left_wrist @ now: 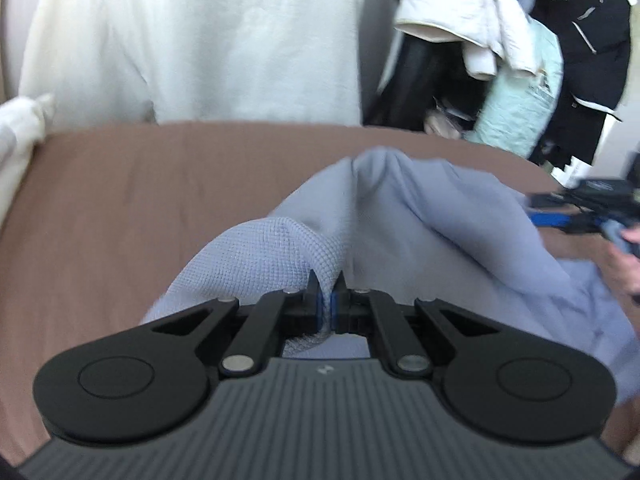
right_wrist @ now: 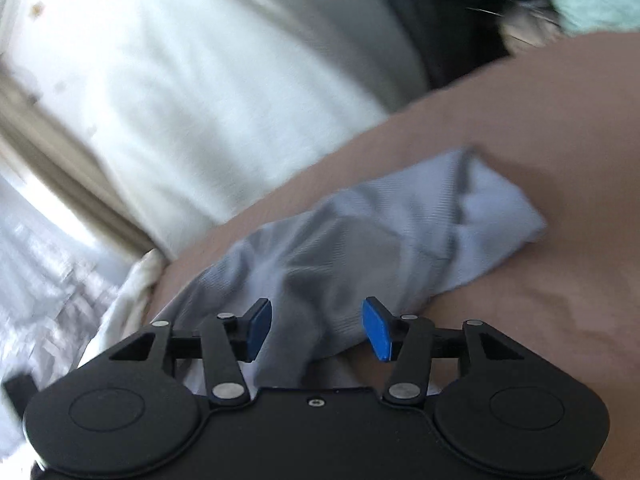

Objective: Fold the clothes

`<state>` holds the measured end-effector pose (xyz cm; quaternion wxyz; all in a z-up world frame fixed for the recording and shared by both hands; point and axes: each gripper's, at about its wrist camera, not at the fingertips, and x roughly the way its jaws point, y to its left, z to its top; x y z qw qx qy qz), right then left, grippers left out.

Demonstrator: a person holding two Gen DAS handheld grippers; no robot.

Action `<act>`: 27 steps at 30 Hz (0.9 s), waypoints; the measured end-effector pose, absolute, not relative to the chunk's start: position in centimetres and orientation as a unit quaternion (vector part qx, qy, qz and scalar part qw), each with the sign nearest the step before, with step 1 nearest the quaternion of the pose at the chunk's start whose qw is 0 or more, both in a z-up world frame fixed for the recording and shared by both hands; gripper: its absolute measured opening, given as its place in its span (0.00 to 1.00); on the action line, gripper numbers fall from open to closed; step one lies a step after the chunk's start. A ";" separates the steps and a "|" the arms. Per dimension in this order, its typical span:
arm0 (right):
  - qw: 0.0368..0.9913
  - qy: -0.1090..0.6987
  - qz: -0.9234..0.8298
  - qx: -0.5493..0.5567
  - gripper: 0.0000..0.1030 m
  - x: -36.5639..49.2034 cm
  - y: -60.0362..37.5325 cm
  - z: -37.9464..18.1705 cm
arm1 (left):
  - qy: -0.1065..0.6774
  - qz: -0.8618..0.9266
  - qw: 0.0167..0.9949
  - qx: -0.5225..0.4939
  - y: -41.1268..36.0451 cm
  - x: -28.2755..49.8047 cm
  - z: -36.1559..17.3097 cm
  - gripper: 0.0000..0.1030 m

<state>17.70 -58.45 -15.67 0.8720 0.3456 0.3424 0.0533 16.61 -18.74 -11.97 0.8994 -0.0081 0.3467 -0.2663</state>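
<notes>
A light blue waffle-knit garment (left_wrist: pixel 420 216) lies bunched on the brown bedsheet (left_wrist: pixel 140 200). My left gripper (left_wrist: pixel 325 280) is shut on a pinched fold of its near edge, and the cloth rises in a ridge just beyond the tips. In the right wrist view the same garment (right_wrist: pixel 400 232) stretches away to the upper right across the sheet (right_wrist: pixel 540 140). My right gripper (right_wrist: pixel 316 328) is open; a fold of the blue cloth lies between its blue pads (right_wrist: pixel 376 332) and neither pad presses on it. A person's hand (left_wrist: pixel 628 256) shows at the right edge of the left wrist view.
White bedding (left_wrist: pixel 200 40) hangs or stands behind the bed's far edge, and a white pillow (left_wrist: pixel 20 132) sits at the left. A heap of white, pale green and black clothes (left_wrist: pixel 500 40) is piled at the back right. Bare brown sheet lies left of the garment.
</notes>
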 end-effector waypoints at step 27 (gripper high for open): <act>0.901 0.394 -0.113 0.142 0.10 10.9 -51.3 -6.6 | 0.340 -0.246 0.907 0.032 -18.0 12.0 -10.7 0.03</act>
